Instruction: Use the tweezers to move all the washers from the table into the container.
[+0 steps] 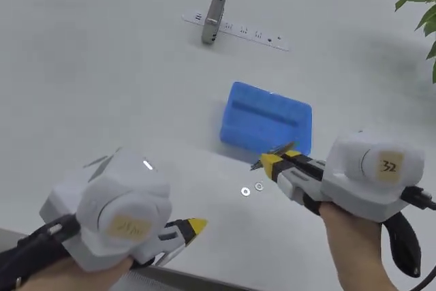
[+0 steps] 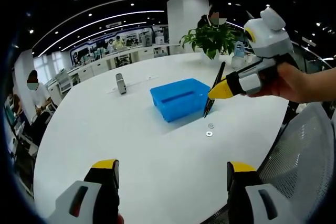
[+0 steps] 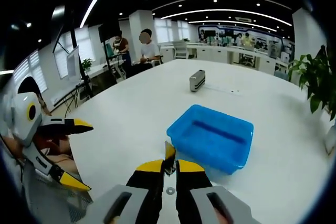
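The right gripper [image 3: 168,167] is clamped on the tweezers [image 2: 208,105], whose tips point down close to the desk [image 1: 102,86]. Two washers [image 1: 245,191] lie on the desk just beneath and slightly nearer than those tips. The blue container [image 1: 269,120] sits just beyond this gripper. The left gripper [image 2: 172,170] hovers with its jaws wide apart, and the washers are well ahead of it, to its right.

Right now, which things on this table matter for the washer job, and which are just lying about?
For the job:
tweezers, pinched in the right claw
two washers
blue container
left claw, open

Lying about:
white power strip
grey object by it
plant
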Available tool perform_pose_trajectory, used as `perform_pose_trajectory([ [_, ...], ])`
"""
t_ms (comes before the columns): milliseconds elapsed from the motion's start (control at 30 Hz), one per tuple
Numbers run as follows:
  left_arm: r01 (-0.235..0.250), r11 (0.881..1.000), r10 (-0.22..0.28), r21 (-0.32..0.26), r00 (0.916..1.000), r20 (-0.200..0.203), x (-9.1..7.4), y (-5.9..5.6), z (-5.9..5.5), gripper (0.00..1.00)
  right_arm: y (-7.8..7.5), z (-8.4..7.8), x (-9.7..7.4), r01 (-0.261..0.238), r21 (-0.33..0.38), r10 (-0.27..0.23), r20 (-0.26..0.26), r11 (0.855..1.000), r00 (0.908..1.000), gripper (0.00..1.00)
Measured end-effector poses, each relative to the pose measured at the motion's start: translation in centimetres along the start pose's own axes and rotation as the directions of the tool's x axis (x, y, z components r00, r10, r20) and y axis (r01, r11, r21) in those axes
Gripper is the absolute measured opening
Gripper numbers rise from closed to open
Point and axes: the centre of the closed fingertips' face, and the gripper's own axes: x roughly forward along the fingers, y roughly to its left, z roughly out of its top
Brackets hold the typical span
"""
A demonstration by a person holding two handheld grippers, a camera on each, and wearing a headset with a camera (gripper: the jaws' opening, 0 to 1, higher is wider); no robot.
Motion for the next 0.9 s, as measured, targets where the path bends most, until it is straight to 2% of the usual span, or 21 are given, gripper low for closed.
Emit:
perform_pose_trajectory([
  [200,0.001,1.000,-0.001,0.002,1.0000,-0.003,0.0,0.0,-0.1,0.86,0.2,-2.2,0.3,-0.001,-0.025,0.000,-0.059,1.000,0.9983,0.04],
  [400,0.002,1.000,-0.002,0.001,1.0000,-0.005,0.1,0.0,-0.1,0.86,0.2,-3.6,0.8,-0.007,-0.014,0.006,-0.091,1.000,0.9958,0.04],
  [733,-0.001,1.000,0.001,0.000,1.0000,-0.006,0.1,0.0,-0.2,0.86,0.2,-3.9,1.3,-0.002,-0.050,-0.003,-0.108,0.999,0.9942,0.04],
  [900,-0.002,1.000,0.002,0.002,1.0000,-0.006,0.1,0.0,-0.2,0.86,0.2,-3.6,1.5,0.001,-0.036,-0.004,-0.088,0.999,0.9961,0.04],
])
